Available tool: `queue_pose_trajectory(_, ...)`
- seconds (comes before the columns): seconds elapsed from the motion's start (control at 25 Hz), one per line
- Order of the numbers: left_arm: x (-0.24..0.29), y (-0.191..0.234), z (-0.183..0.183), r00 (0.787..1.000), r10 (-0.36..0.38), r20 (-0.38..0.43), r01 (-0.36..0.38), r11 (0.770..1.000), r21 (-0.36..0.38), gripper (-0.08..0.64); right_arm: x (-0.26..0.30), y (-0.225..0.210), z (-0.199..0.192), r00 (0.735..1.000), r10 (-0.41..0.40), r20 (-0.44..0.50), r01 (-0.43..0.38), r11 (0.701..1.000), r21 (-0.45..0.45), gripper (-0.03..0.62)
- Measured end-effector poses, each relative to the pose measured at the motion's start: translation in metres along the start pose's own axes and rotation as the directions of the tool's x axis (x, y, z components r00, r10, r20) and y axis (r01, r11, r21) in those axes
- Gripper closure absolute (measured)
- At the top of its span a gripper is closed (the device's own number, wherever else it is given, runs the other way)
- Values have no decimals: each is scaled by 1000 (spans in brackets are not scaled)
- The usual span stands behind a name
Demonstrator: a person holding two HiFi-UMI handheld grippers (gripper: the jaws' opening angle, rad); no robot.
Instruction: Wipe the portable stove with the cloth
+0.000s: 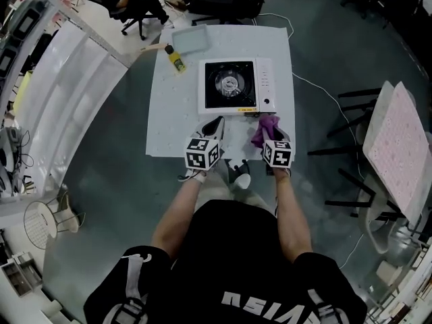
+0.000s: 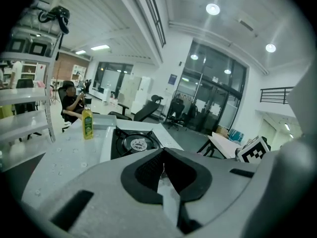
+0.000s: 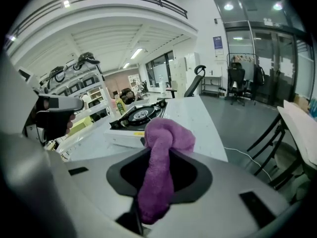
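A person stands at the near edge of a white table [image 1: 169, 113], a gripper in each hand, with a portable stove [image 1: 233, 85] just beyond the grippers.

The right gripper [image 1: 271, 135] has its jaws clamped on a purple cloth [image 1: 264, 130]. The cloth bunches up past the jaw tips and hangs just near of the stove's near right corner. The left gripper [image 1: 216, 123] has its jaws closed together with nothing between them, and it points at the stove's near left side. The white stove sits in the middle of the table, with its black burner on the left and its control panel on the right. A yellow bottle [image 1: 175, 57] and a pale tray [image 1: 188, 39] lie at the far left.
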State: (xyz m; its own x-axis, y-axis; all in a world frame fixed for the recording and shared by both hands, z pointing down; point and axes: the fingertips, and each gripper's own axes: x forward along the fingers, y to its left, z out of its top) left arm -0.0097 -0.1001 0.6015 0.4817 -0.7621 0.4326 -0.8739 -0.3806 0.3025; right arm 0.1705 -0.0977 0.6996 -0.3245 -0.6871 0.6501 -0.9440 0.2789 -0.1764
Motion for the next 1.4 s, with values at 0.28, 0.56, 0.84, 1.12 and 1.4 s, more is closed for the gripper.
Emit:
queue_pose_trajectory(0.28,-15,-21,52,997,4,80,-4,1000,3,551,-37,4,68,992,23,125,-24,1000,4,485)
queue_pose_trajectory(0.56,-31,-46,93,990,-30,136,24,999,42,551,-83,11,130,969,61,241,-52,998,-43,485)
queue_pose_trajectory(0.84,-38,-65,118,985,-47,167,33,996,87,551,-121,8,170,941,76,329,-51,995,-82,485)
queue_pose_trajectory(1.12,-39,-75,139,977,-69,201,48,993,107,551,-138,5,188,926,74,371,-41,995,-95,485)
queue_pose_trajectory(1.4,-36,-85,145,974,-91,206,67,991,119,551,-148,-2,195,919,61,390,-28,995,-91,485)
